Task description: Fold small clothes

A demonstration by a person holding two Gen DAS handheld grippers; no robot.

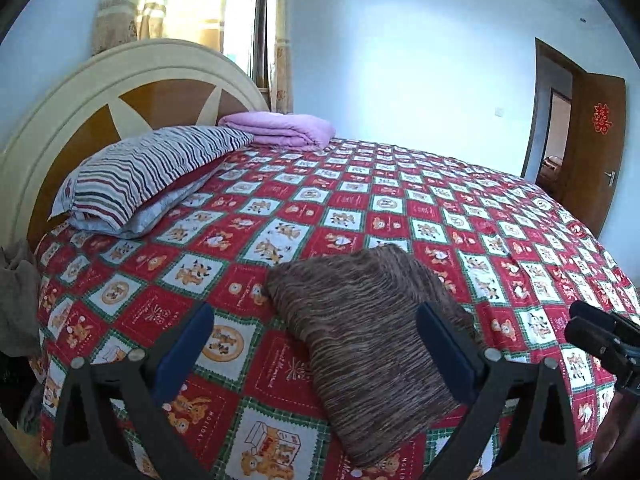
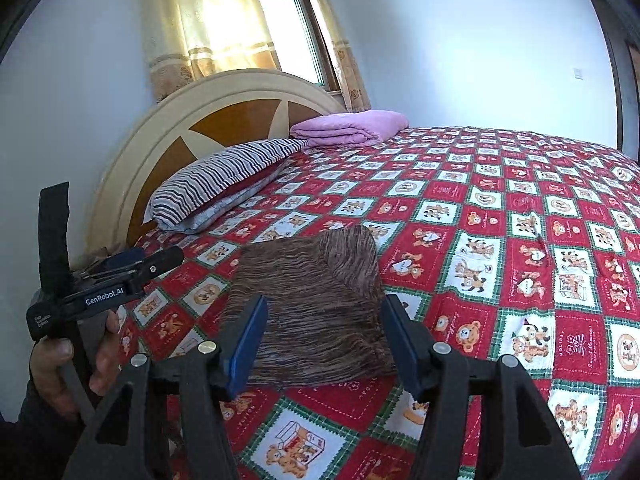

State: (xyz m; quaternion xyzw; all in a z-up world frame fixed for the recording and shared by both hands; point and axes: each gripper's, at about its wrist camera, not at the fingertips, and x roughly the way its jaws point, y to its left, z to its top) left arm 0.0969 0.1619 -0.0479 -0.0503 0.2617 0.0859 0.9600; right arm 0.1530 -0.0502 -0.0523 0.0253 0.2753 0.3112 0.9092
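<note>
A brown striped garment [image 1: 368, 340] lies folded into a compact rectangle on the red patterned bedspread [image 1: 460, 220]. It also shows in the right wrist view [image 2: 316, 312], with one corner folded over. My left gripper [image 1: 316, 344] is open and empty, held above the near part of the garment. My right gripper [image 2: 324, 340] is open and empty, held just above the garment's near edge. The left gripper shows at the left of the right wrist view [image 2: 132, 268], and the right gripper's tip shows at the right edge of the left wrist view [image 1: 592, 328].
A striped pillow [image 1: 148, 176] and a folded pink blanket [image 1: 280, 130] lie by the rounded headboard [image 1: 80, 92]. Grey cloth [image 1: 16, 296] hangs at the bed's left edge. An open wooden door [image 1: 592, 140] stands at the far right. A curtained window [image 2: 240, 28] is behind the headboard.
</note>
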